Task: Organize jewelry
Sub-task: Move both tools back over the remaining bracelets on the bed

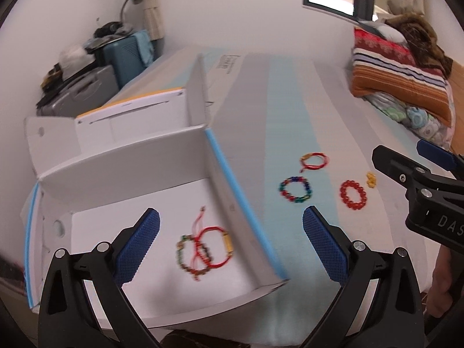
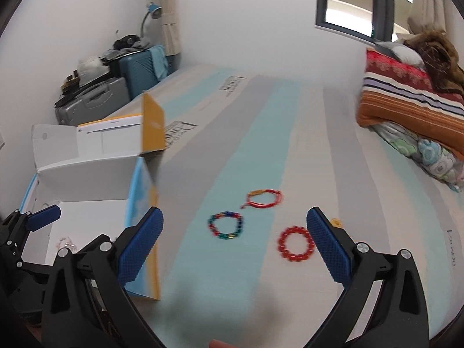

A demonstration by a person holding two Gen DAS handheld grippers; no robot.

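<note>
An open white box [image 1: 229, 156] with a blue edge lies on the striped mattress; it also shows in the right wrist view [image 2: 87, 174]. Inside it lie a red cord bracelet [image 1: 216, 246] and a green-brown beaded bracelet [image 1: 188, 258], overlapping. On the mattress lie a red cord bracelet [image 1: 313, 161] [image 2: 264, 198], a multicolour beaded bracelet [image 1: 295, 189] [image 2: 225, 224], a red beaded bracelet [image 1: 353, 194] [image 2: 295, 247] and a small yellow piece [image 1: 371, 179] [image 2: 335, 222]. My left gripper [image 1: 231, 242] is open and empty above the box. My right gripper [image 2: 234, 240] is open and empty above the loose bracelets.
Folded striped blankets and pillows [image 1: 400, 75] [image 2: 411, 101] are stacked at the far right. Suitcases [image 1: 87, 87] [image 2: 95, 101] with clutter and a blue lamp stand beyond the mattress at the left wall. The box's flaps [image 2: 152, 124] stand upright.
</note>
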